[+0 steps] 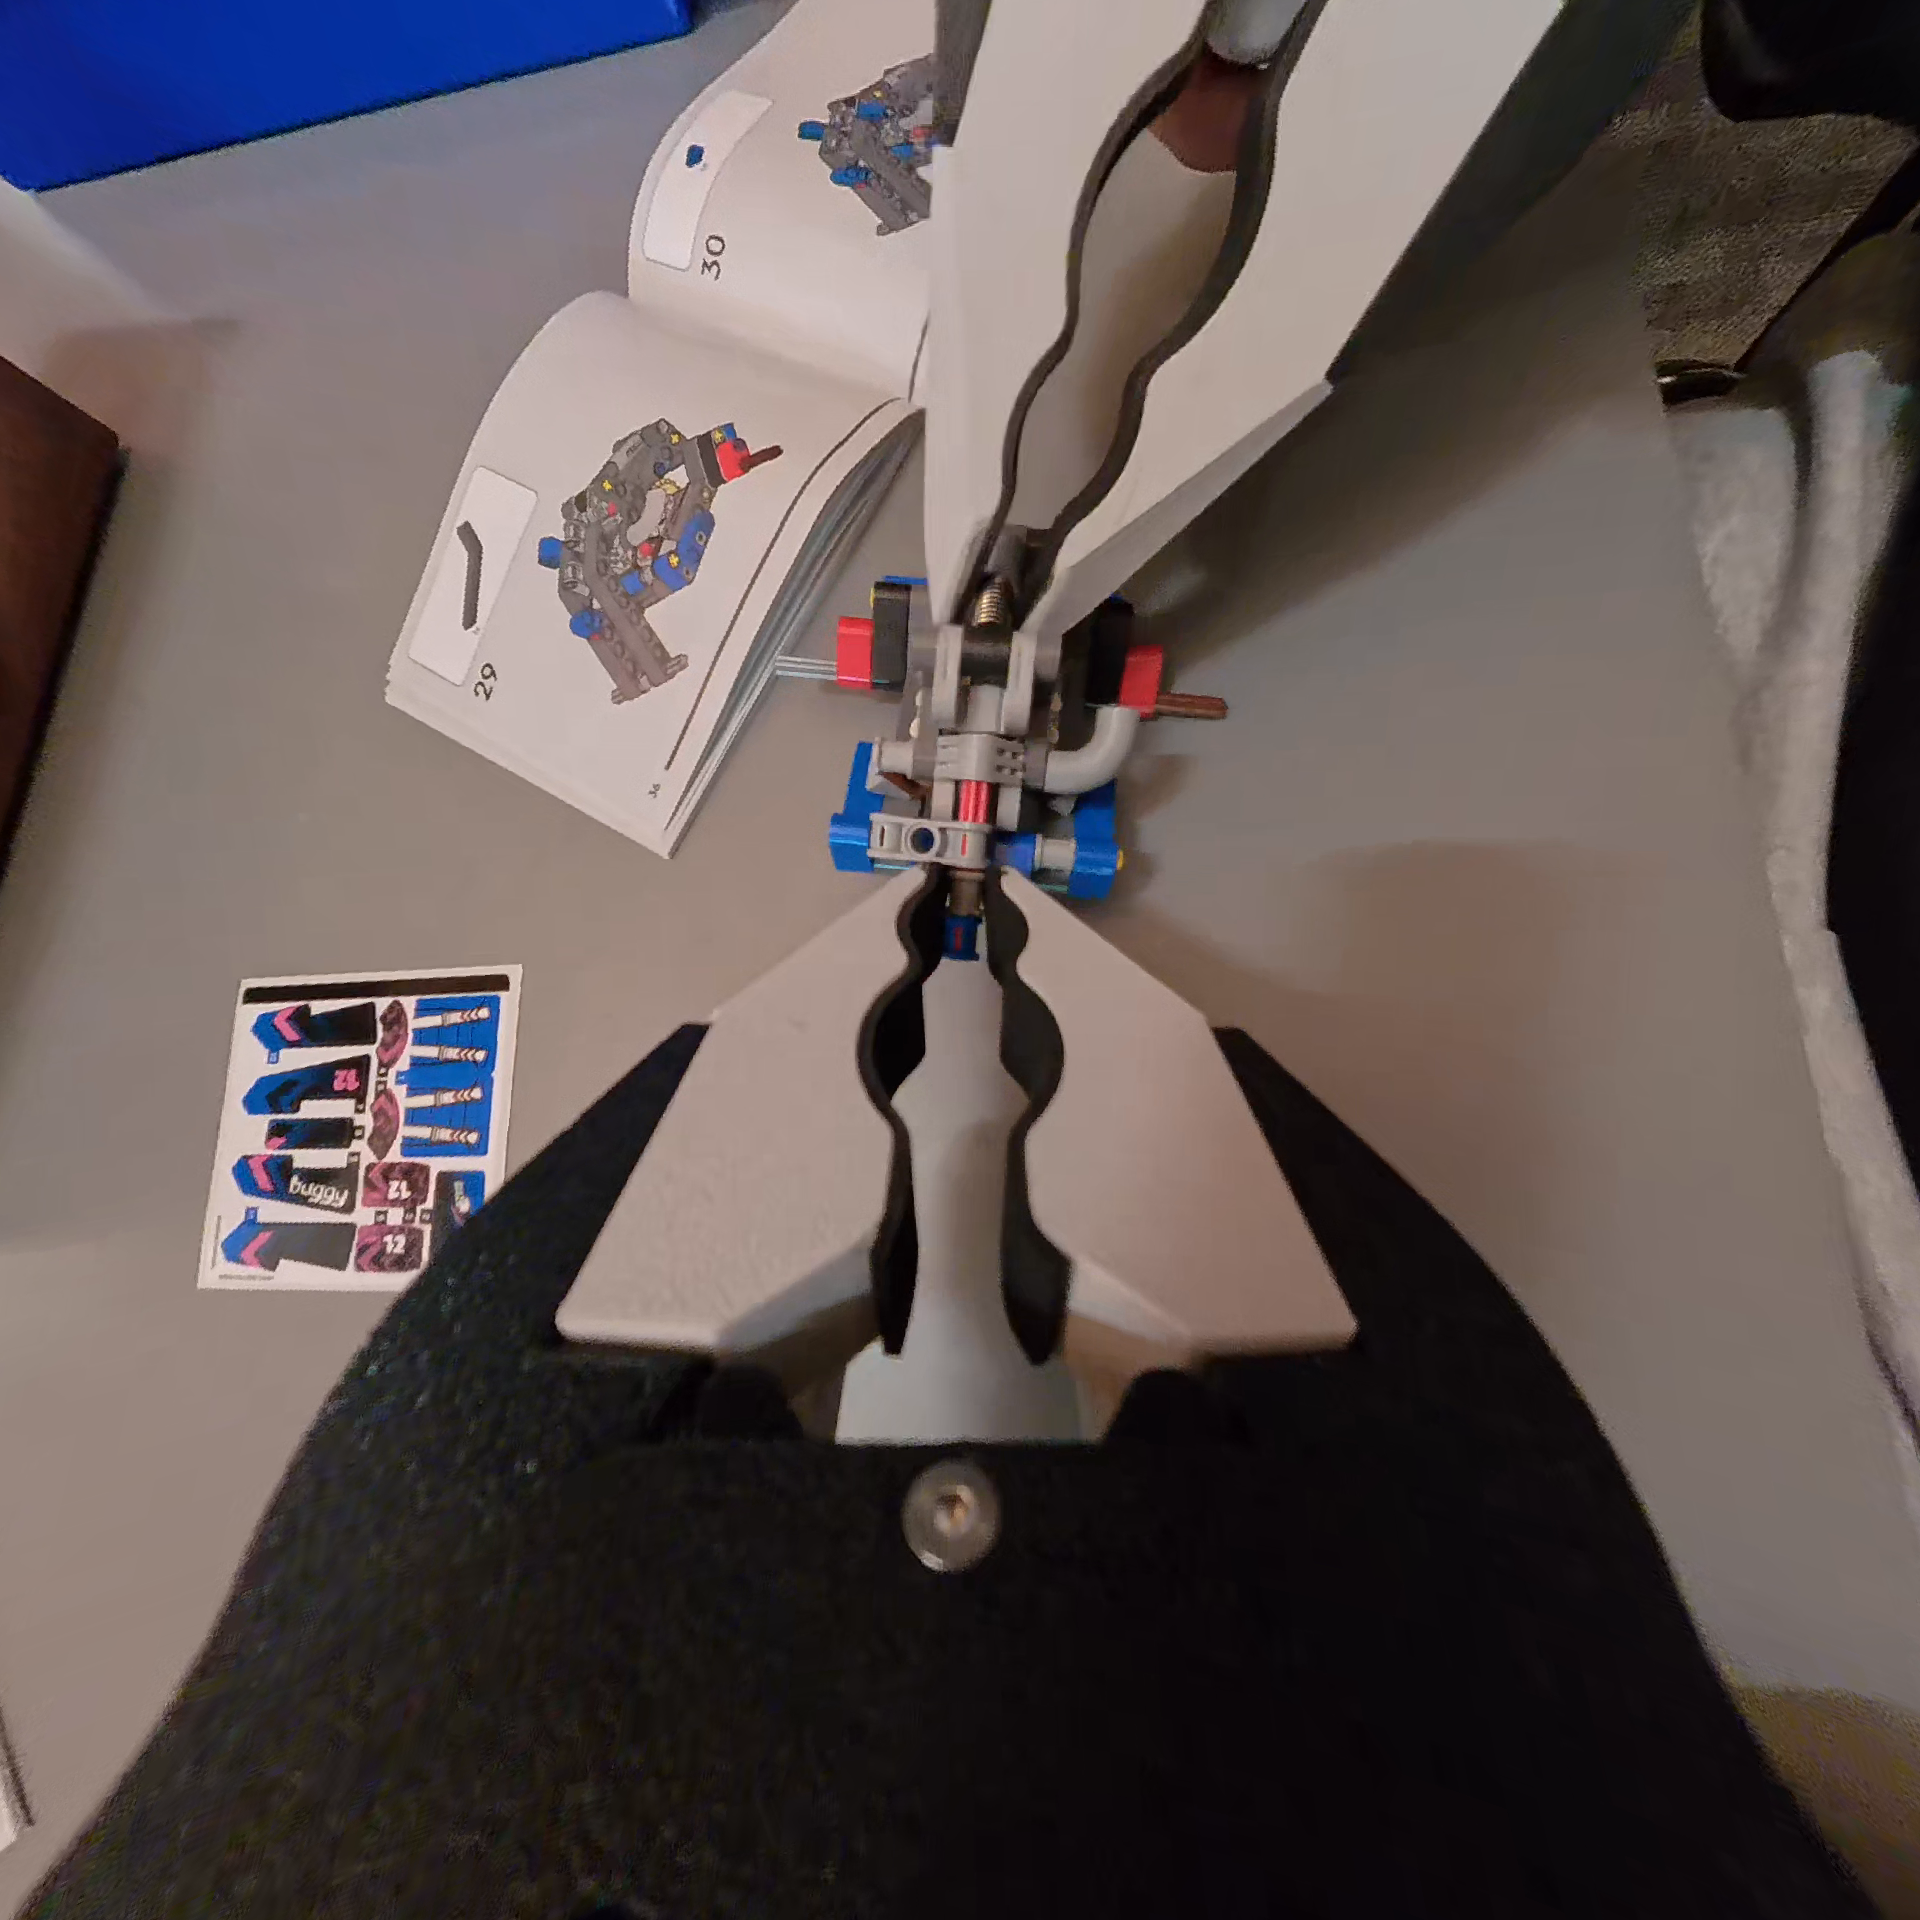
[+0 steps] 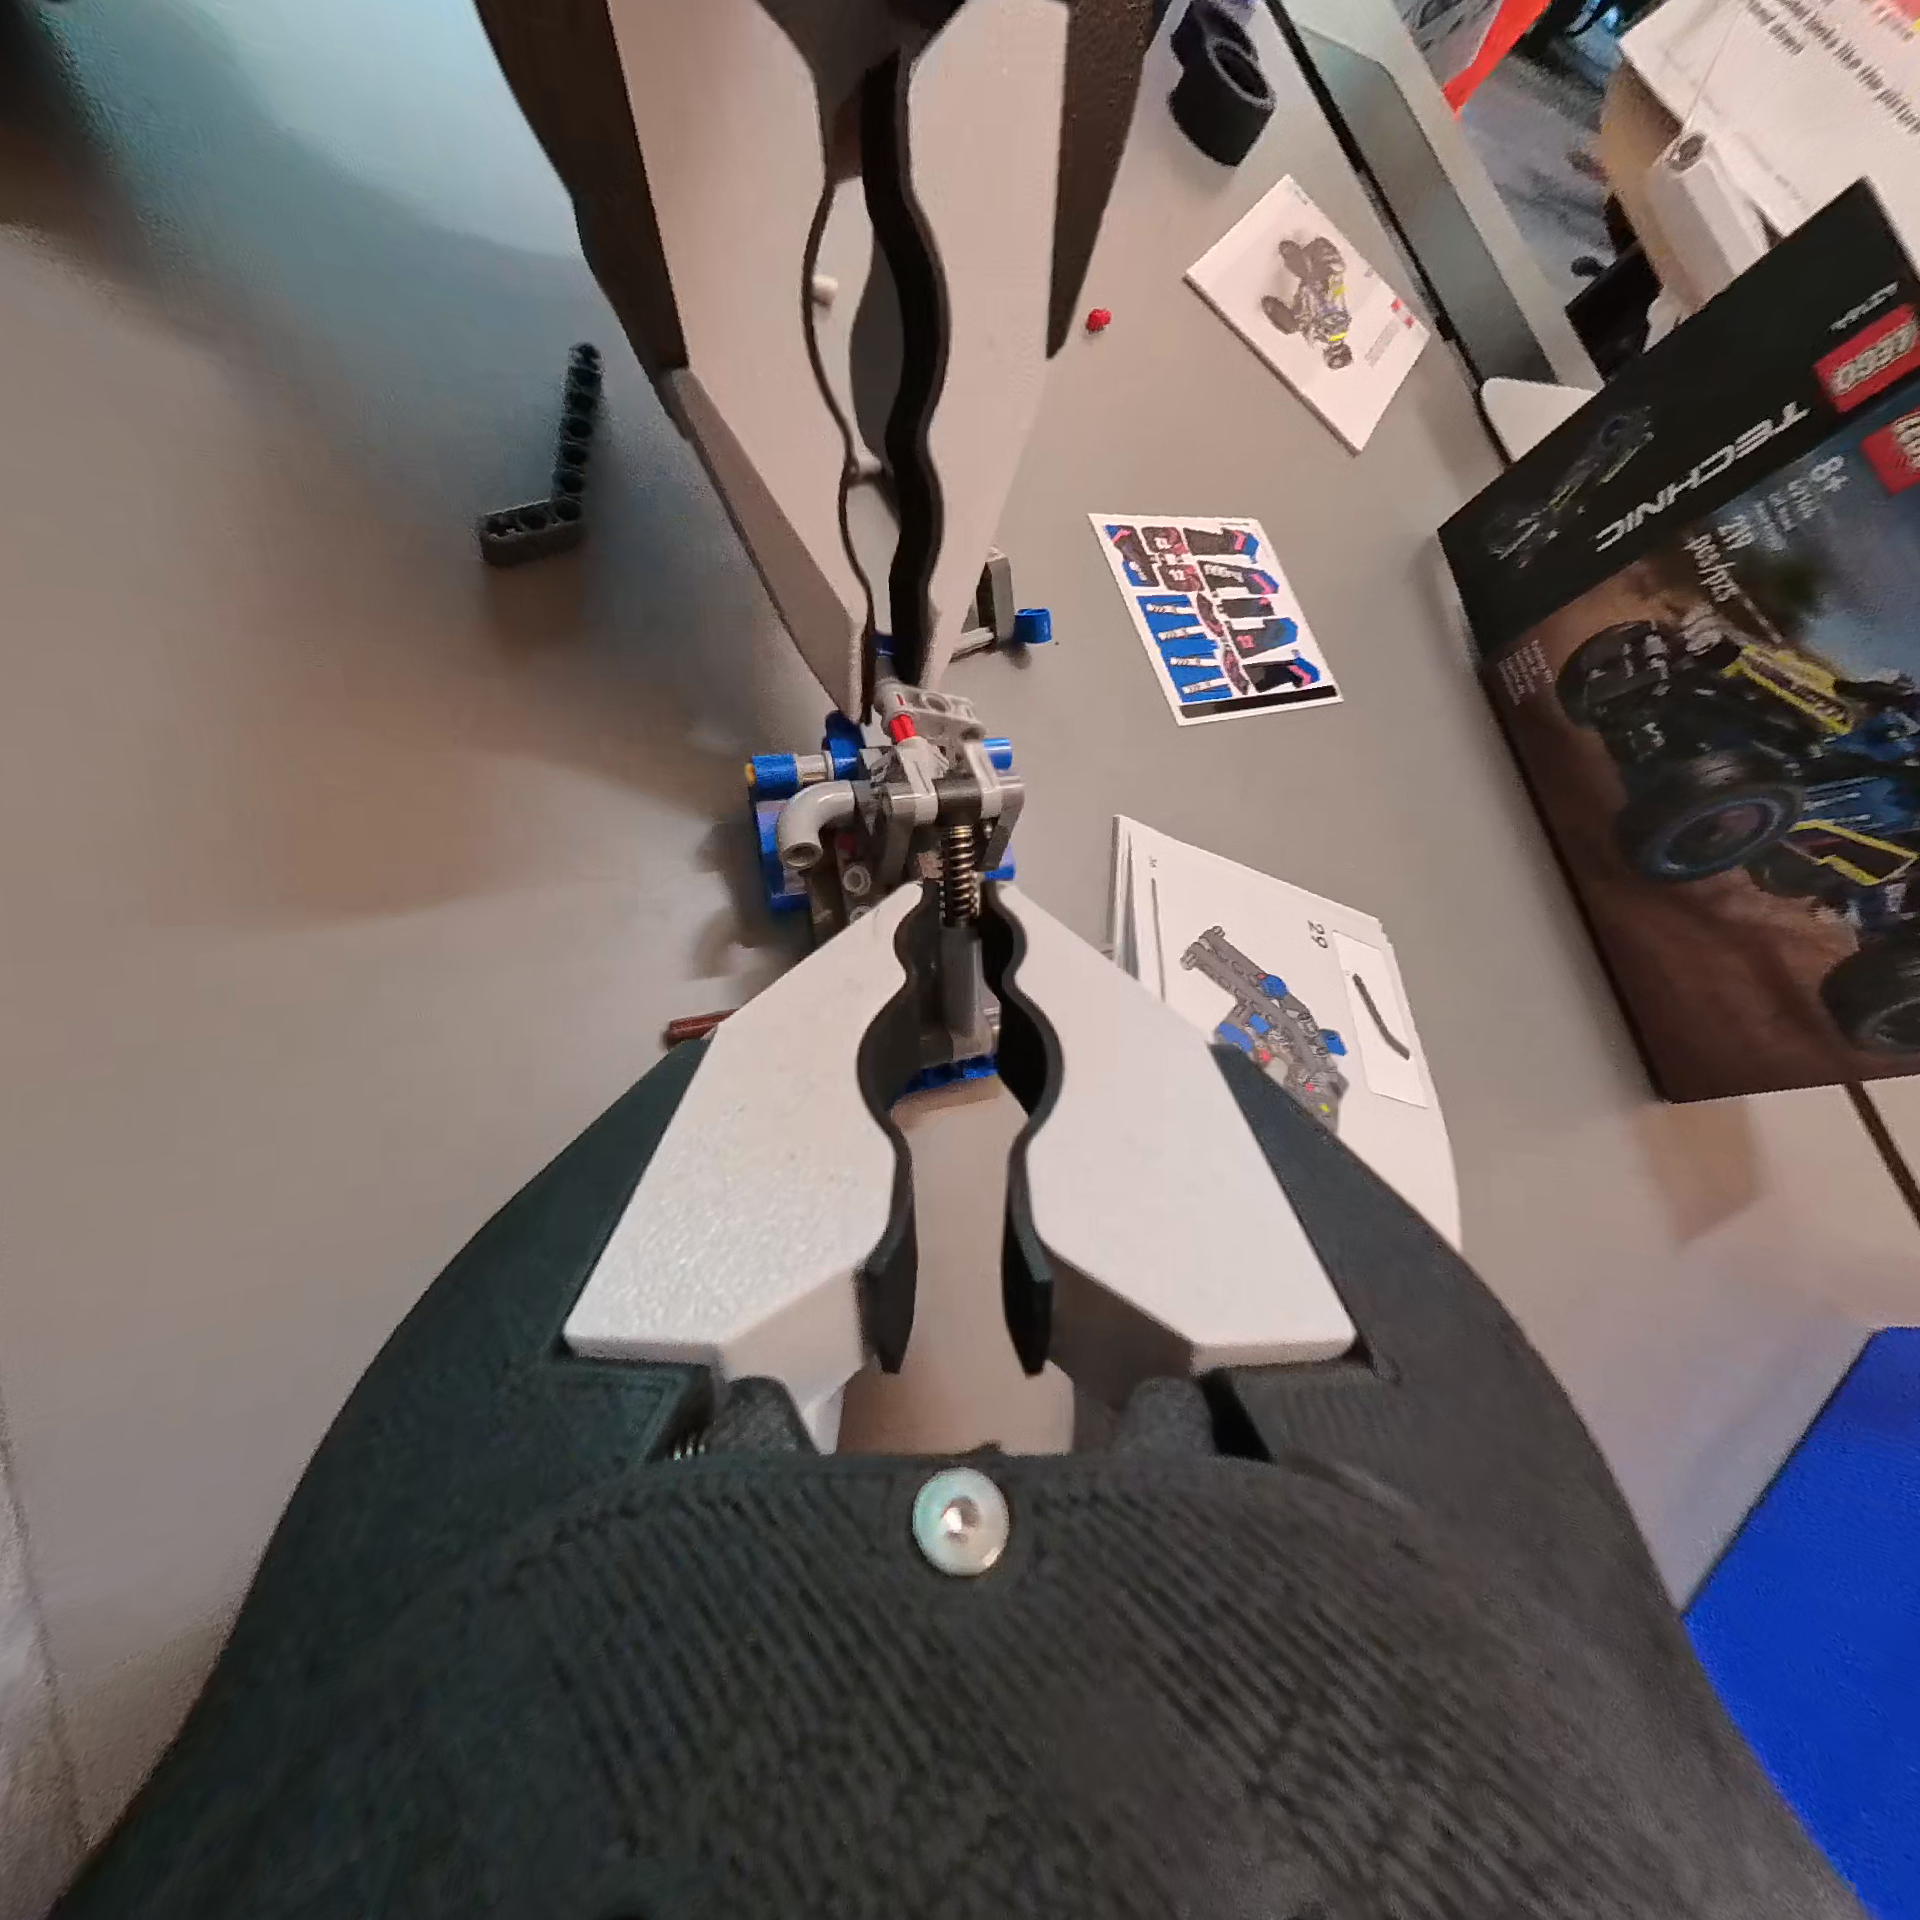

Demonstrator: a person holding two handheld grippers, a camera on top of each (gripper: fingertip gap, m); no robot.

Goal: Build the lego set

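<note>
A small grey, blue and red Technic assembly [image 1: 987,769] is held between both grippers over the grey table [image 1: 1403,935]. My left gripper [image 1: 961,894] is shut on its near end, around a blue and red pin. My right gripper [image 1: 992,613] comes in from the top and is shut on the far end at the metal spring. In the right wrist view, the right gripper [image 2: 956,909] clamps the spring part of the assembly [image 2: 894,810]. The left gripper [image 2: 894,675] grips the opposite end from above. The assembly's underside is hidden.
An open instruction booklet [image 1: 582,561] and a sticker sheet [image 1: 364,1127] lie to the left. The right wrist view shows a dark L-shaped beam [image 2: 561,468], a small red piece [image 2: 1097,319], a leaflet [image 2: 1309,312], black tyres [image 2: 1226,83] and the set's box [image 2: 1714,727]. The gap from one gripper's tips to the other's is roughly 4 centimetres.
</note>
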